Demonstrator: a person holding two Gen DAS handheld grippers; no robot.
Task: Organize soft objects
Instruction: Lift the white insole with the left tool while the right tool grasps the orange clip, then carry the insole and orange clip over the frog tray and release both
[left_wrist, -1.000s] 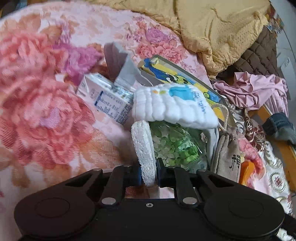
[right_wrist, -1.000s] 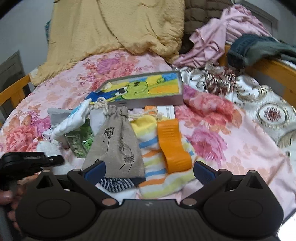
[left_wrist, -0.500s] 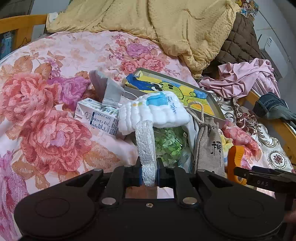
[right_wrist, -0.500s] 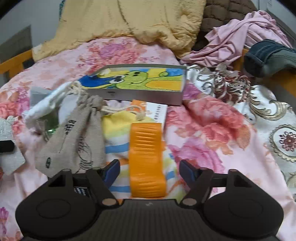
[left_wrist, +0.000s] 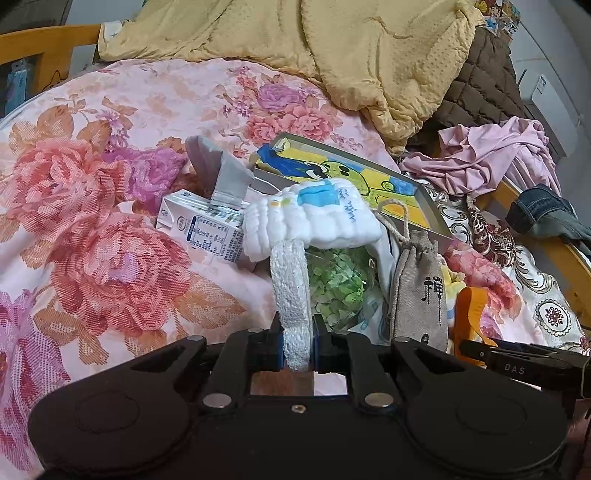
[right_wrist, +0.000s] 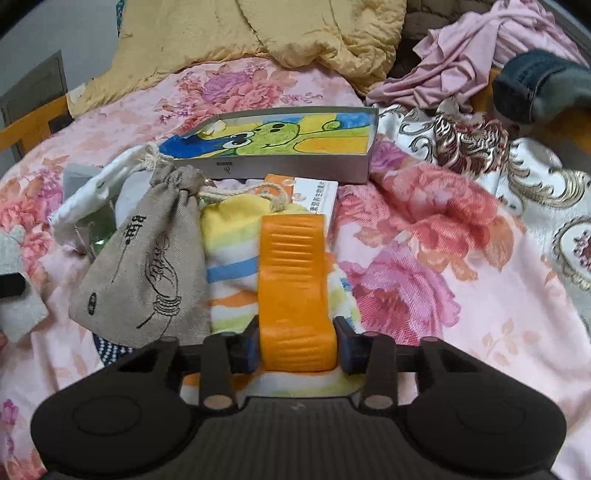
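My left gripper (left_wrist: 298, 345) is shut on a flat white textured pad (left_wrist: 290, 291), held upright above the floral bedspread. A folded white cloth (left_wrist: 314, 221) lies on a green-filled clear bag (left_wrist: 336, 284) just beyond it. My right gripper (right_wrist: 295, 345) has its jaws on either side of an orange ridged soft block (right_wrist: 293, 291), touching its sides. The block lies on a striped yellow towel (right_wrist: 231, 258). A grey drawstring pouch (right_wrist: 144, 266) lies left of it; it also shows in the left wrist view (left_wrist: 419, 291).
A metal tin with a cartoon lid (right_wrist: 291, 147) lies behind the pile. A milk carton (left_wrist: 201, 229) and grey packet (left_wrist: 221, 177) lie at the left. A yellow quilt (left_wrist: 332, 48), pink garment (right_wrist: 480, 48) and jeans (right_wrist: 543, 85) are heaped at the back. A wooden bed rail (left_wrist: 546, 236) runs along the right.
My right gripper moved forward and right from the pouch and closed in around the orange block. My left gripper lifted back with the white pad, away from the pile.
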